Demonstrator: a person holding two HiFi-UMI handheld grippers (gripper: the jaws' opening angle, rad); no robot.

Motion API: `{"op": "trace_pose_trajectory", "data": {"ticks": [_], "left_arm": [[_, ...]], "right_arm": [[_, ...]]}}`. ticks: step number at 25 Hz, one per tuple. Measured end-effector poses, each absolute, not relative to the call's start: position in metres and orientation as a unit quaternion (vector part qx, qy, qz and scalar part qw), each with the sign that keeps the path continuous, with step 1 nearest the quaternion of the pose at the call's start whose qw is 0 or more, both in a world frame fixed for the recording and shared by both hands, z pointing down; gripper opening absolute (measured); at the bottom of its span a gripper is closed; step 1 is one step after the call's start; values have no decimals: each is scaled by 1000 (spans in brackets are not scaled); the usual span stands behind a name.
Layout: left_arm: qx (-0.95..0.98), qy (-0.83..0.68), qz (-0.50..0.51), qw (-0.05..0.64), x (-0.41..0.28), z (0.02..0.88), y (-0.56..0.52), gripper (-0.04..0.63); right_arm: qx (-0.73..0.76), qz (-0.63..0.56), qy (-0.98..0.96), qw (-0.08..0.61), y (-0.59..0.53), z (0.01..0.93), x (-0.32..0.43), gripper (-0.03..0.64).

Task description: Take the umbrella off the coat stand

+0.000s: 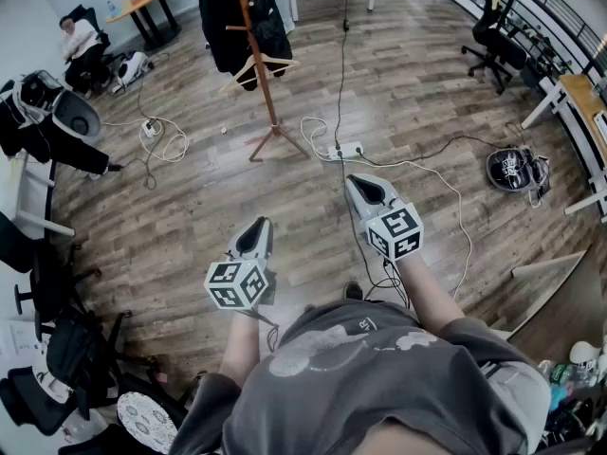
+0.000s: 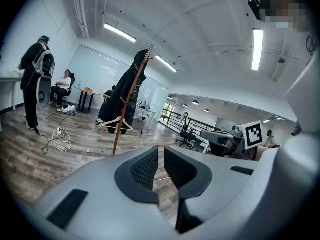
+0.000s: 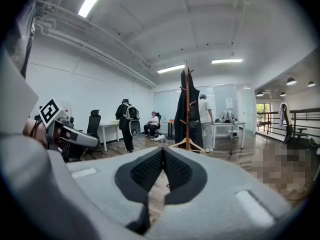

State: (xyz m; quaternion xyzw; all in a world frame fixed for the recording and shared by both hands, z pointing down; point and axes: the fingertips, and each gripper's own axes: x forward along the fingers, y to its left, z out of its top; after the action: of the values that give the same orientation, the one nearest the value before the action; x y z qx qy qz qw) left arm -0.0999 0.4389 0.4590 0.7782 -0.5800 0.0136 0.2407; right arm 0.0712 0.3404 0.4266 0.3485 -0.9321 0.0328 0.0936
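Observation:
The wooden coat stand [image 1: 263,74] rises from the floor ahead of me, with a dark coat [image 1: 223,17] and a bare wooden hanger [image 1: 254,68] on it. In the left gripper view the coat stand [image 2: 130,104] is left of centre; in the right gripper view the coat stand [image 3: 187,109] is straight ahead. I cannot pick out an umbrella on it. My left gripper [image 1: 256,227] and right gripper [image 1: 366,184] are held side by side at waist height, well short of the stand. The left gripper [image 2: 161,154] and the right gripper [image 3: 163,153] are both shut, with nothing between their pads.
A white power strip [image 1: 346,150] and loose cables lie on the wood floor between me and the stand. A round dark object [image 1: 517,171] sits on the floor at right. An office chair [image 1: 491,34] stands far right. One person sits [image 1: 81,41] at far left; another stands [image 2: 35,84].

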Motion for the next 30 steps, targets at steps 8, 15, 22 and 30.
{"op": "trace_pose_trajectory", "data": {"ticks": [8,15,22,30], "left_arm": [[779,-581,9,237,-109,458,440,43],[785,-568,9,246,-101,465,455,43],[786,-564,13,254,-117,477,477,43],[778,-565,14,275,-128,490,483,43]], "right_arm": [[337,48,-937,77,345,429,57,-2],[338,52,-936,87,360,434,54,-2],[358,70,-927,85,375,447,41,-2],[370,104,-918,100,385,469,36,-2]]}}
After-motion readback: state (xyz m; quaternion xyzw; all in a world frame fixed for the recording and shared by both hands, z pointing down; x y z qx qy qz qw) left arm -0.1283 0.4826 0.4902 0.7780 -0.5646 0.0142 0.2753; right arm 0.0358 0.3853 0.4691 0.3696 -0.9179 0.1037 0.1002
